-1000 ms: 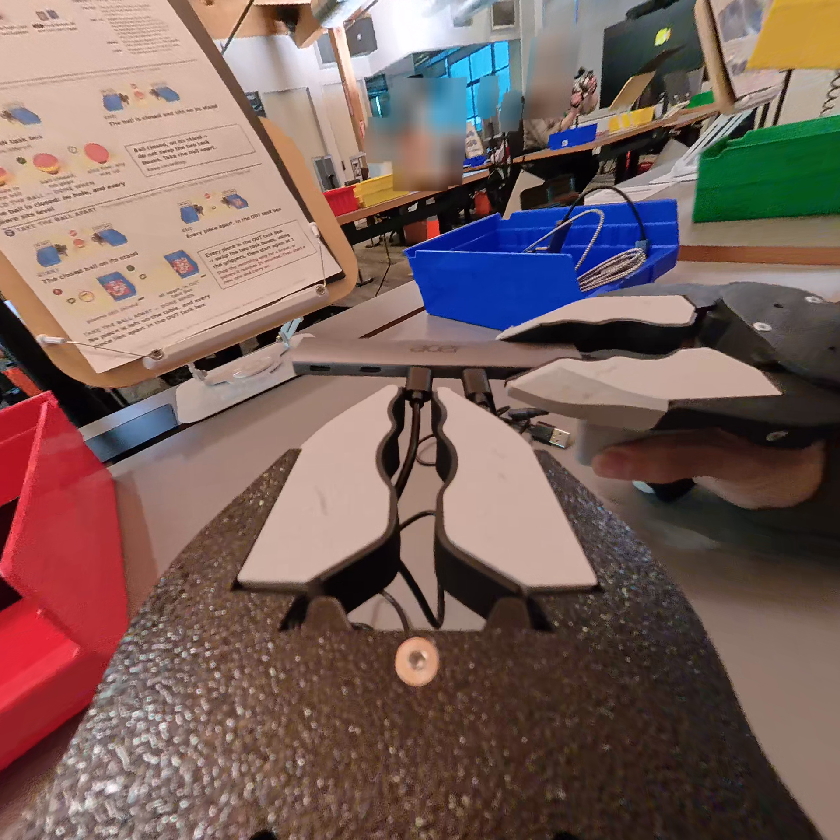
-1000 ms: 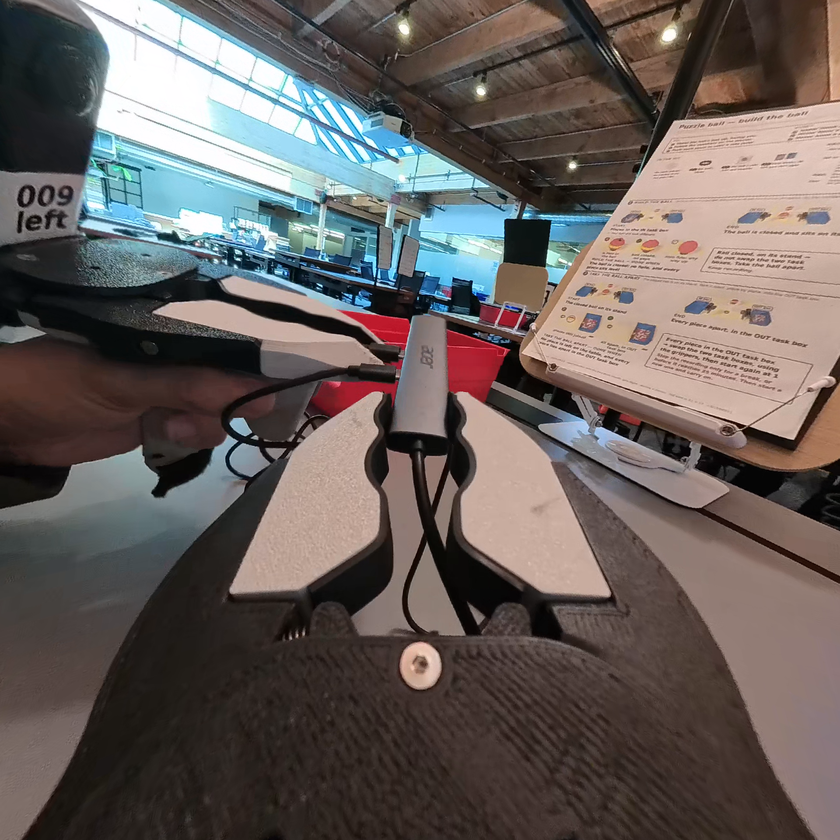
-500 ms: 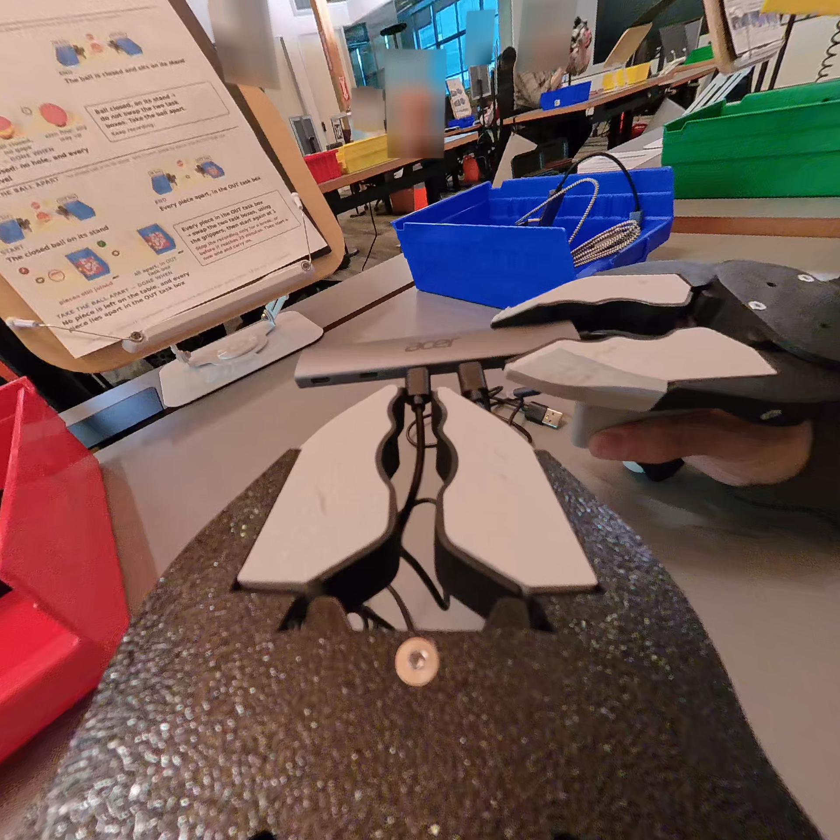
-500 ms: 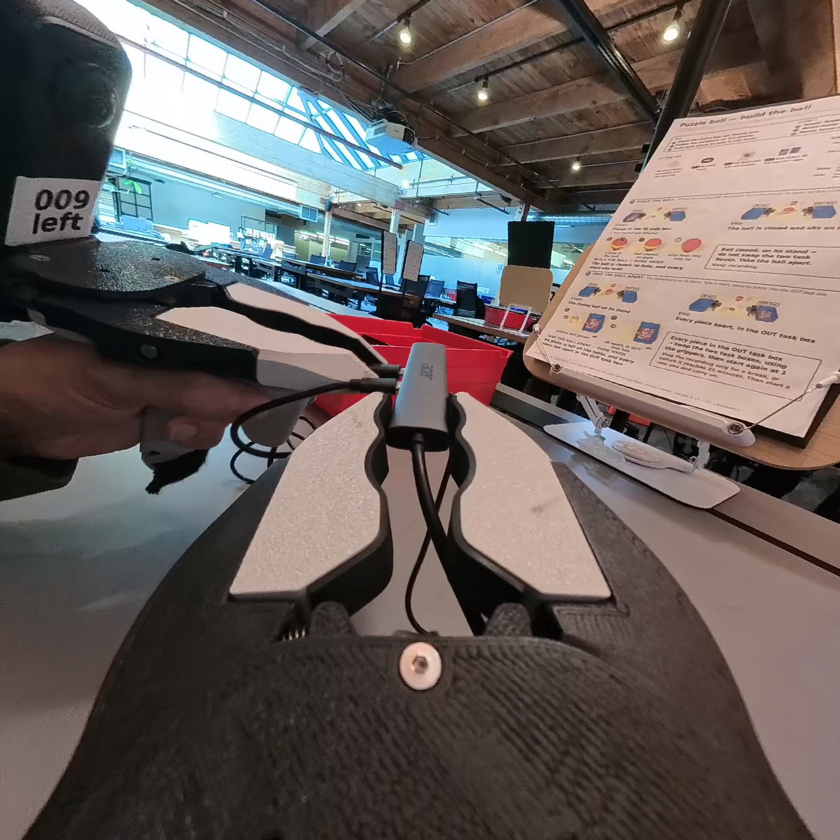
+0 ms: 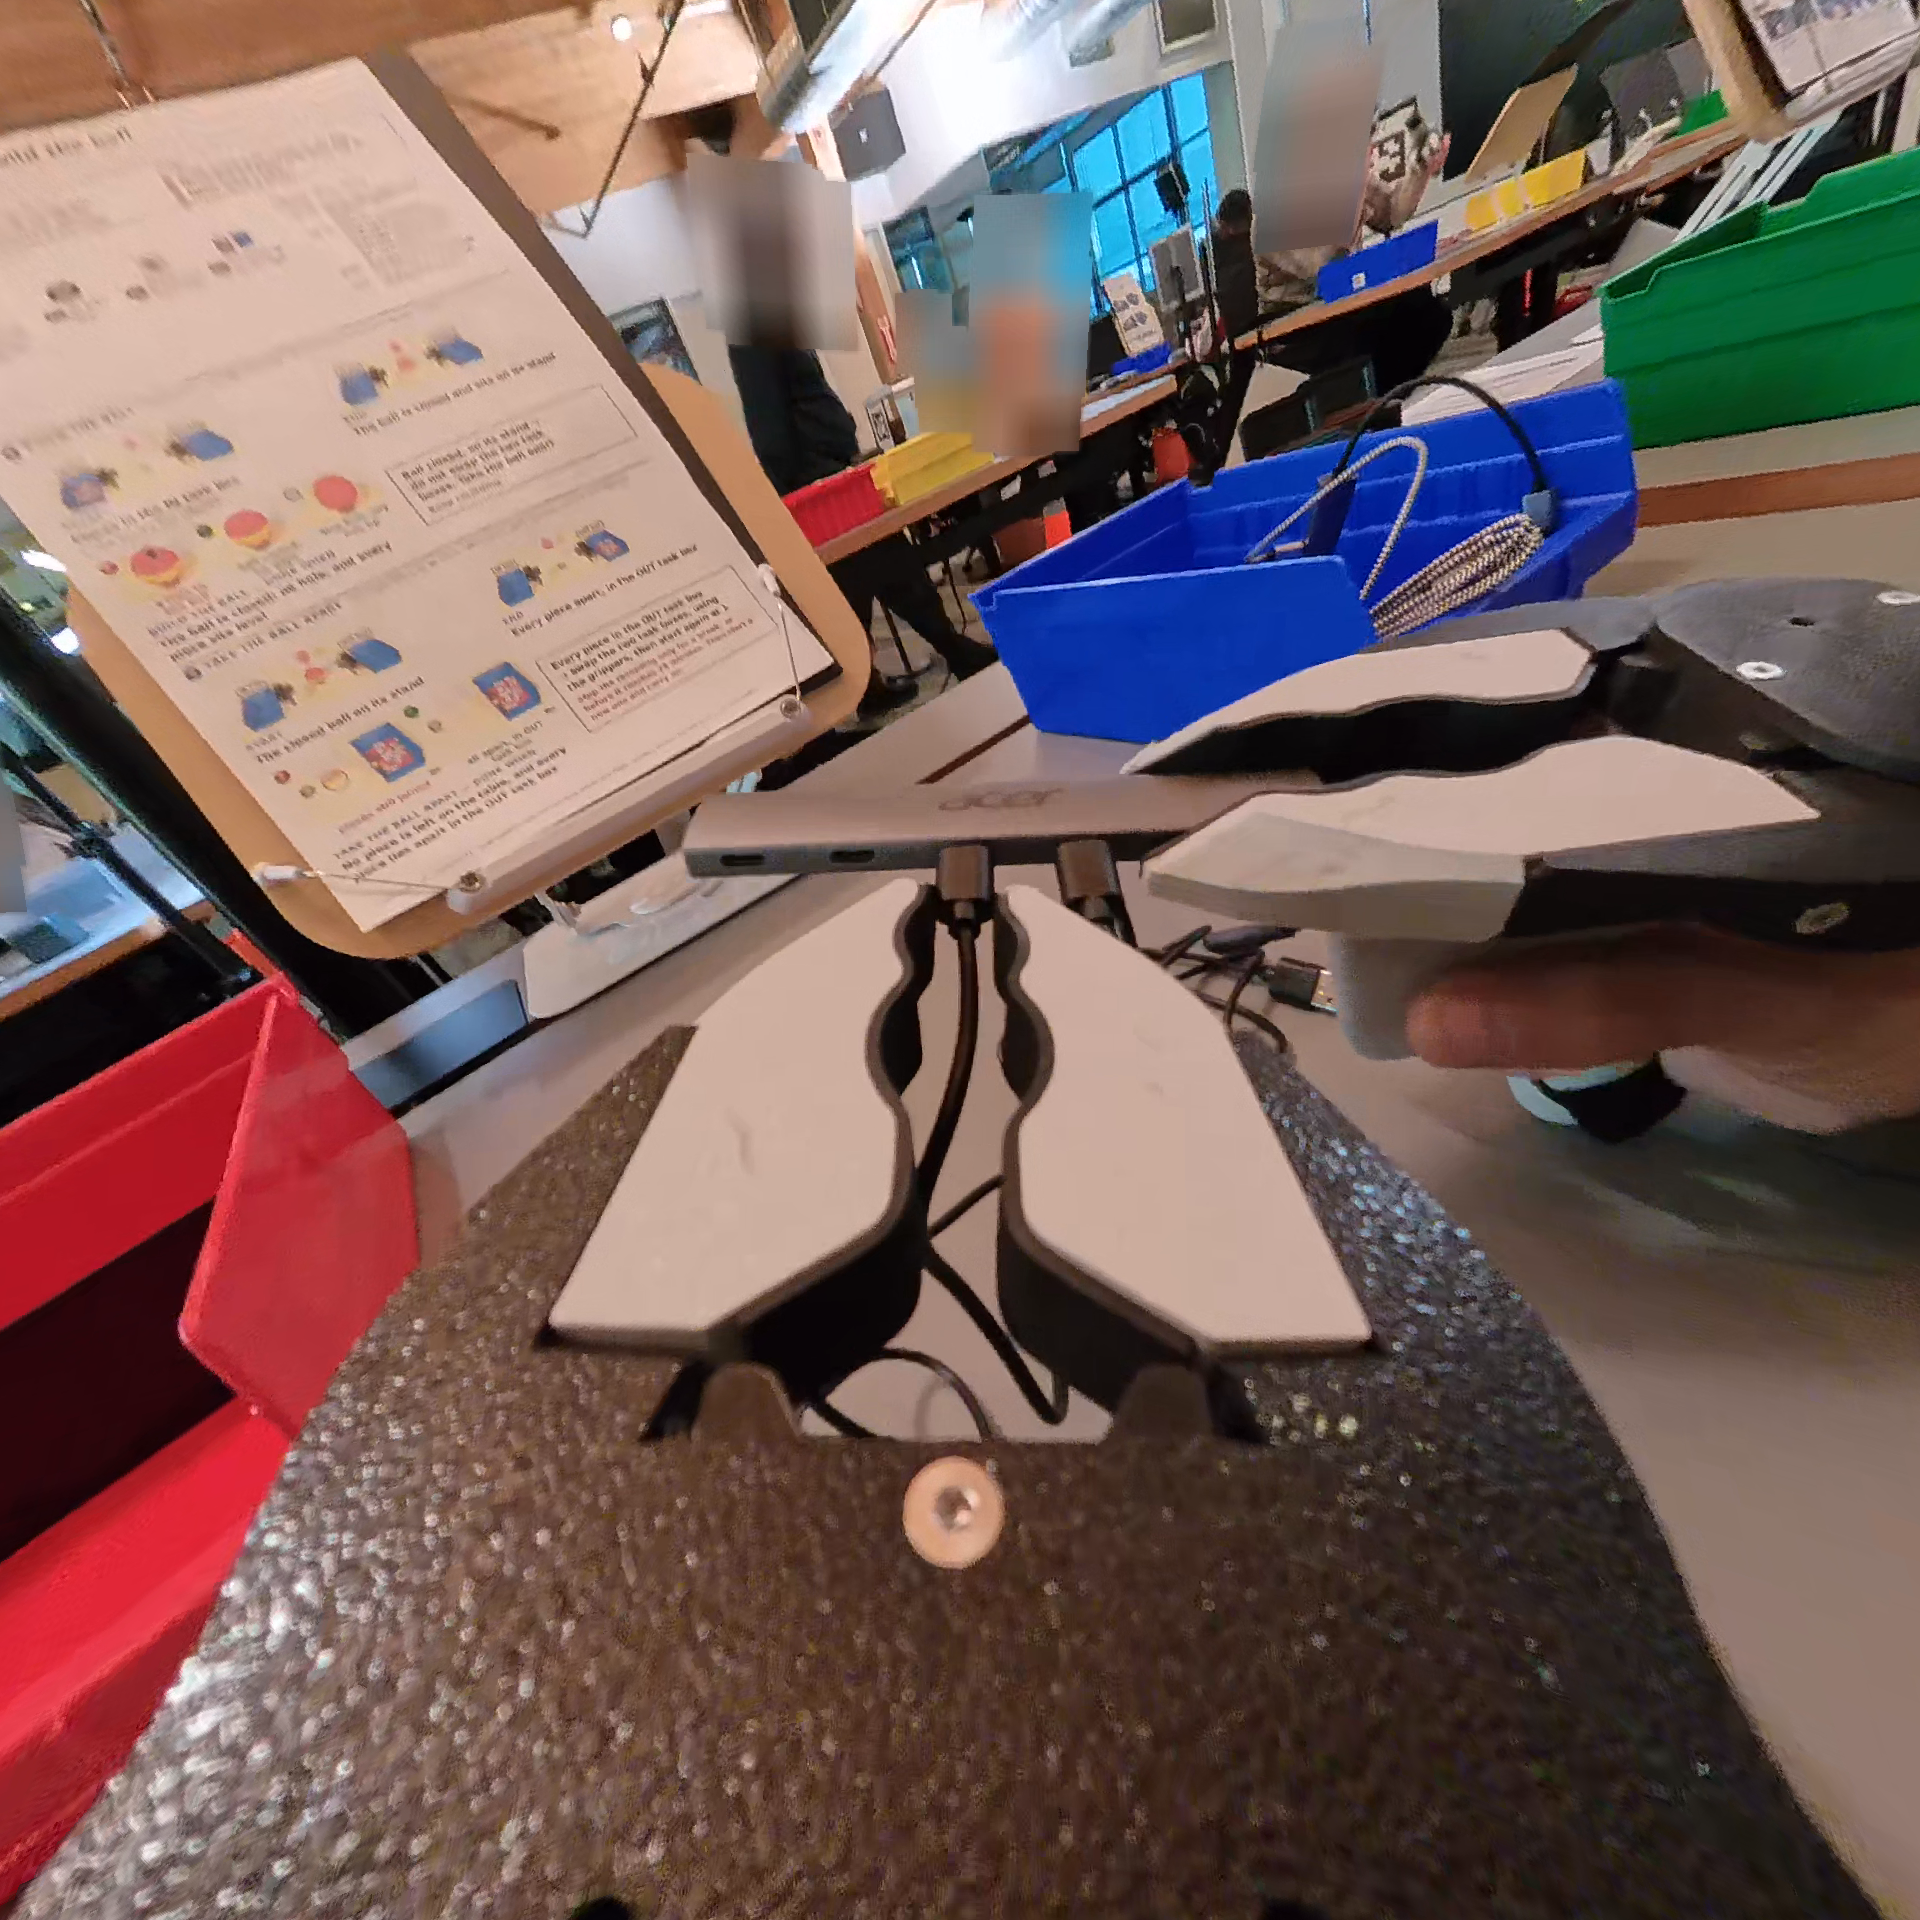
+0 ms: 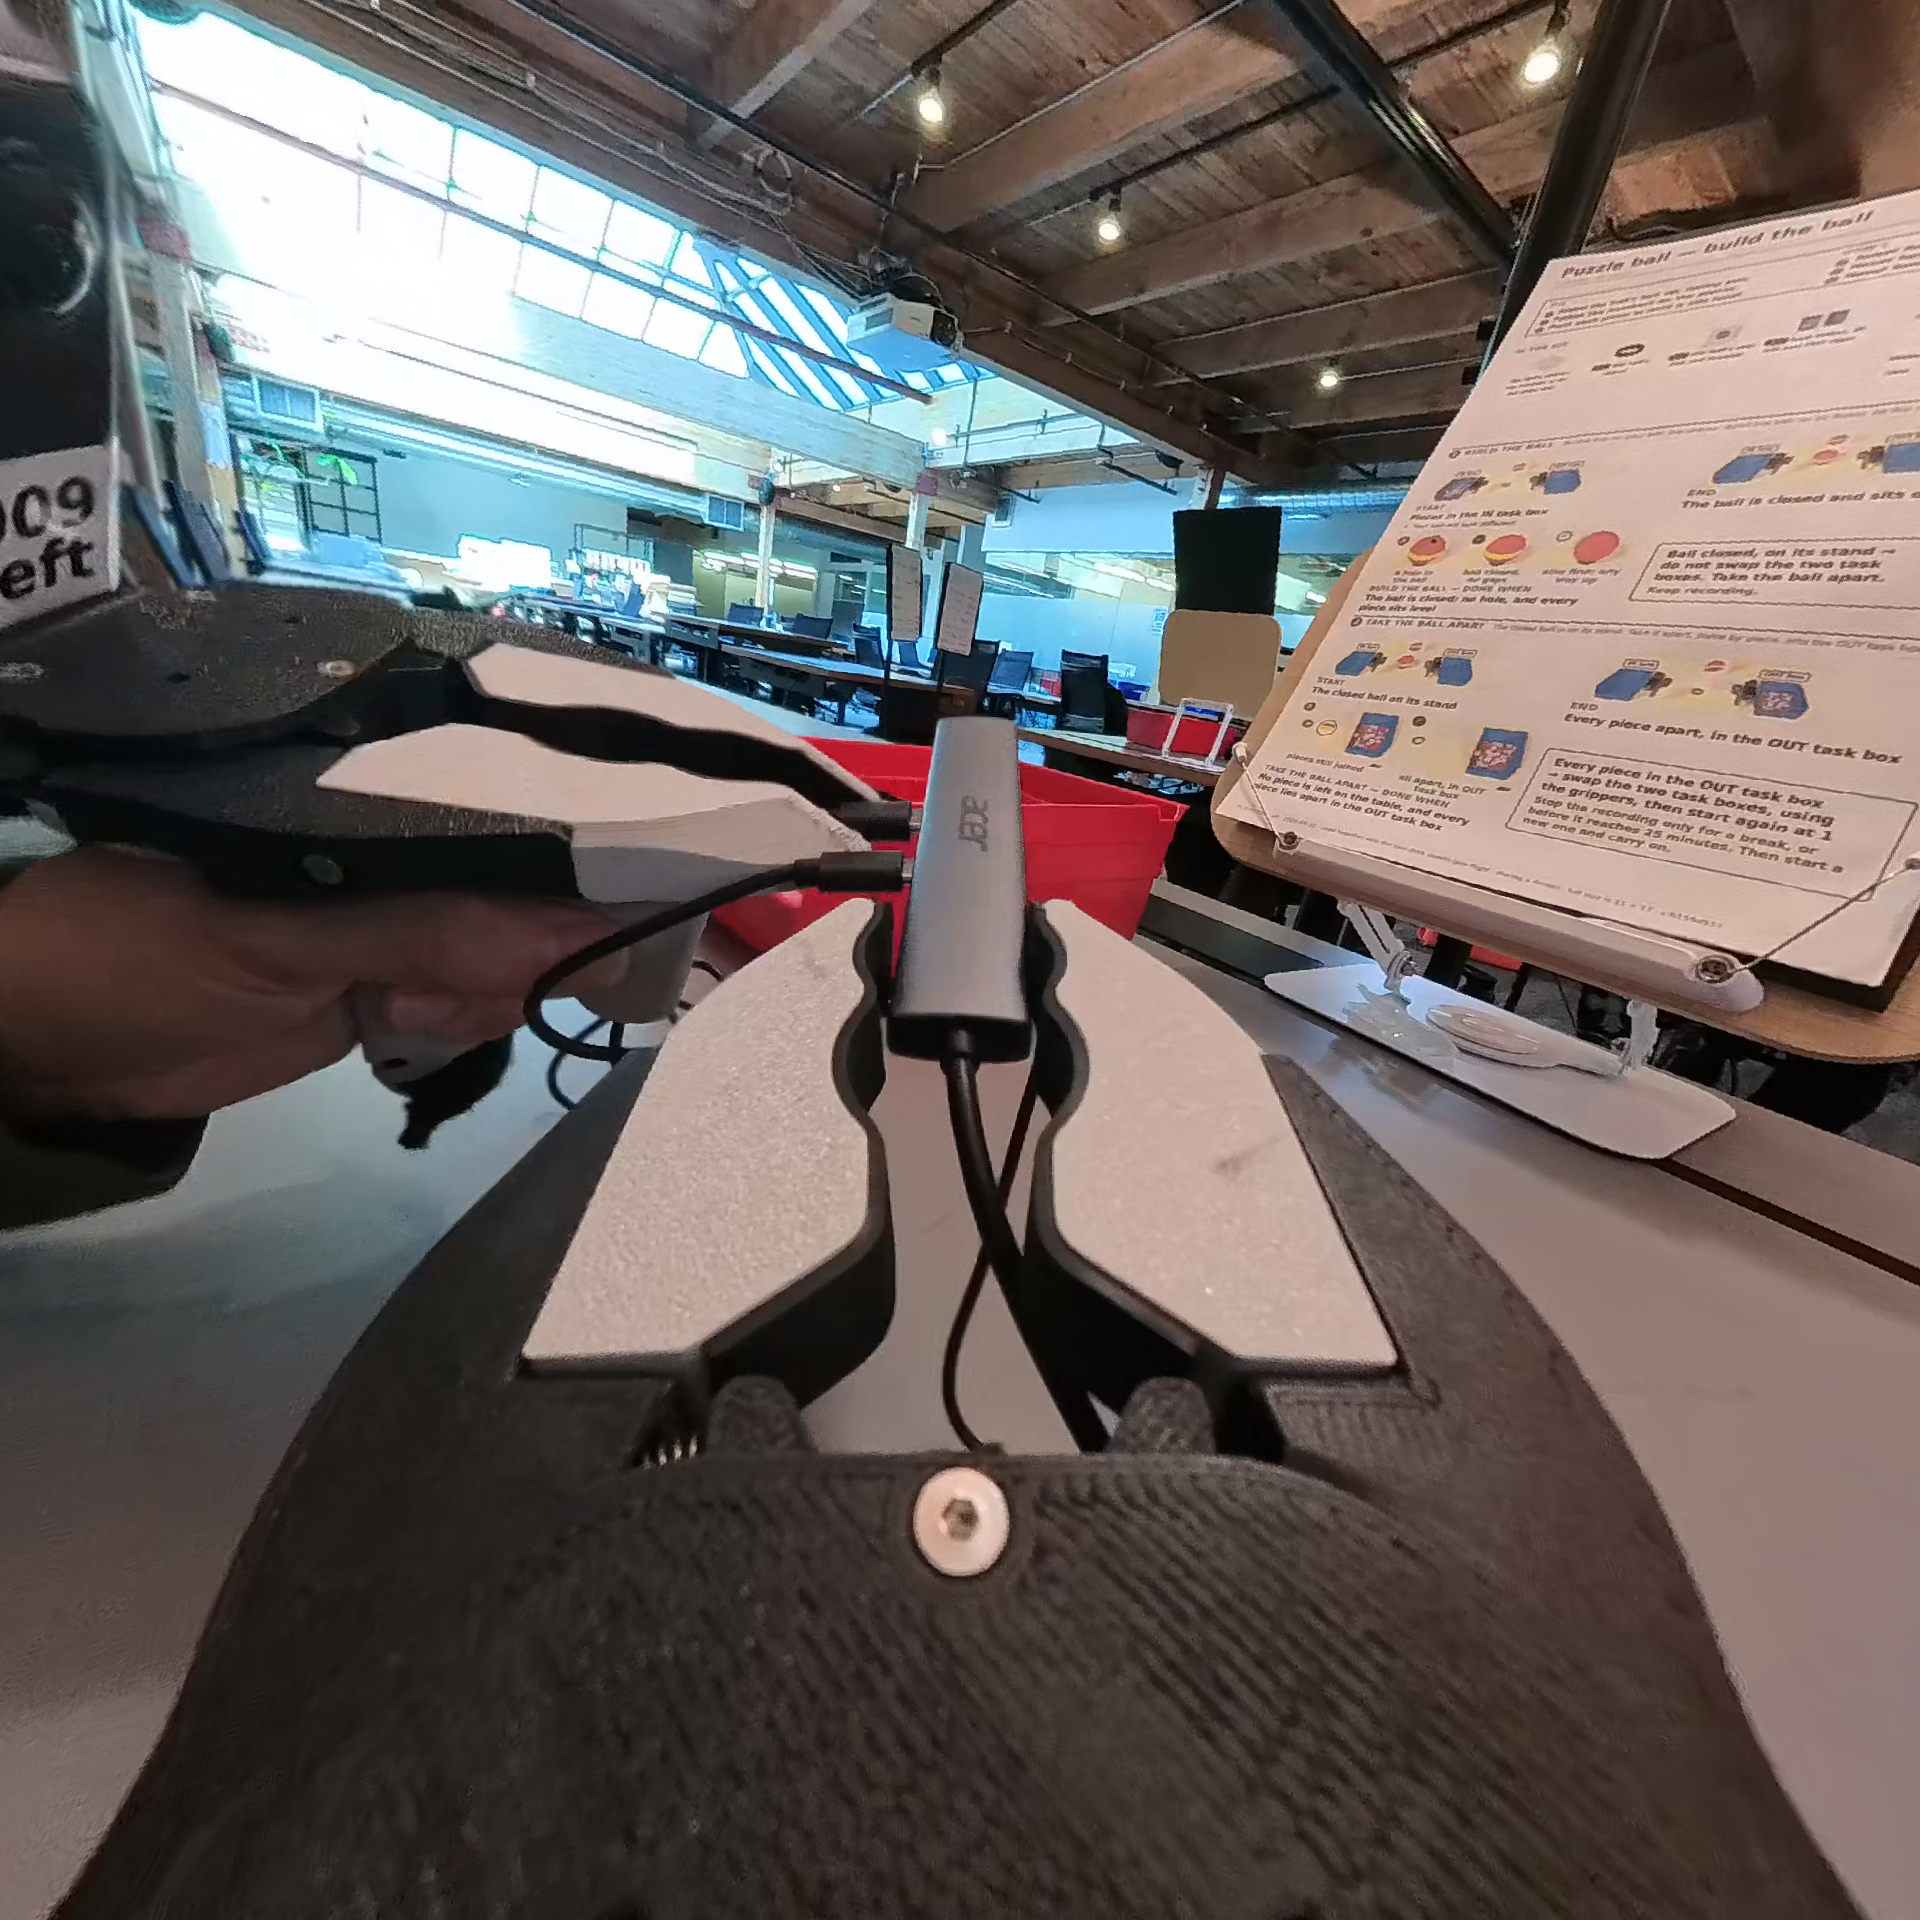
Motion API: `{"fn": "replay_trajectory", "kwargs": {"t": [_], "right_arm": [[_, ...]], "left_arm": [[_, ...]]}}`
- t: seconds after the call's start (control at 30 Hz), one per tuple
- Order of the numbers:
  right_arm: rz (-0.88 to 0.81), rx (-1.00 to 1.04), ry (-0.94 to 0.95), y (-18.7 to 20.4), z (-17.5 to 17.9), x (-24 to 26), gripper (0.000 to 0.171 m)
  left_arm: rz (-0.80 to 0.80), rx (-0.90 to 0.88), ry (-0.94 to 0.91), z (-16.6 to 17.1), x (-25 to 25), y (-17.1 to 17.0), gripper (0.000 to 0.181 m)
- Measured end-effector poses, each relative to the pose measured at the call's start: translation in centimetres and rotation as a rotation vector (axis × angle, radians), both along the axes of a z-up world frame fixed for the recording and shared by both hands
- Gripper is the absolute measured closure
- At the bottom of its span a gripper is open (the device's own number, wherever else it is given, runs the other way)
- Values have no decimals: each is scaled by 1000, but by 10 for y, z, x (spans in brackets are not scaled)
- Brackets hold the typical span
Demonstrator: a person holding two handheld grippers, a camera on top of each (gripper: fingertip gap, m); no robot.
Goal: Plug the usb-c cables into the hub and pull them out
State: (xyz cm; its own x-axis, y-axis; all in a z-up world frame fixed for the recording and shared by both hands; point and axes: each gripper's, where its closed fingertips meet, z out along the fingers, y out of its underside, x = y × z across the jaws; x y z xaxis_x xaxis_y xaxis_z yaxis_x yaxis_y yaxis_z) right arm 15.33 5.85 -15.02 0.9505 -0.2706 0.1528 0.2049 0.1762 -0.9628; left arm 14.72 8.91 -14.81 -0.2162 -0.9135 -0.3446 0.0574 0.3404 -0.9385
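Note:
A grey hub (image 5: 914,821) is held level above the table. My right gripper (image 6: 958,914) is shut on its cable end and comes in from the right in the left wrist view (image 5: 1143,826). Two black USB-C plugs sit side by side in the hub's side ports. My left gripper (image 5: 961,899) is shut on the left plug (image 5: 963,868), and its cable runs back between the fingers. The second plug (image 5: 1086,862) sits just to its right, beside my left gripper. In the right wrist view the hub (image 6: 966,821) points away from me and the left gripper (image 6: 862,819) reaches it from the left.
A red bin (image 5: 156,1299) stands at my left, a blue bin (image 5: 1174,623) with braided cables behind the hub, a green bin (image 5: 1766,312) far right. An instruction sheet on a stand (image 5: 364,520) rises at back left. A loose connector (image 5: 1299,982) lies on the grey table (image 5: 1714,1403). My left and right fingertips are right by each other.
Both grippers have lifted the hub a little and the views have tilted upward. Both plugs stay in the hub and both grips are unchanged.

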Motion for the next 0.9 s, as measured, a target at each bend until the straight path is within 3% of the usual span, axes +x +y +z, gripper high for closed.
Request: {"fn": "replay_trajectory", "kwargs": {"t": [0.9], "right_arm": [[-18, 15, 85, 3, 0, 6, 148]], "left_arm": [[13, -154, -6, -6, 2, -1, 171]]}}
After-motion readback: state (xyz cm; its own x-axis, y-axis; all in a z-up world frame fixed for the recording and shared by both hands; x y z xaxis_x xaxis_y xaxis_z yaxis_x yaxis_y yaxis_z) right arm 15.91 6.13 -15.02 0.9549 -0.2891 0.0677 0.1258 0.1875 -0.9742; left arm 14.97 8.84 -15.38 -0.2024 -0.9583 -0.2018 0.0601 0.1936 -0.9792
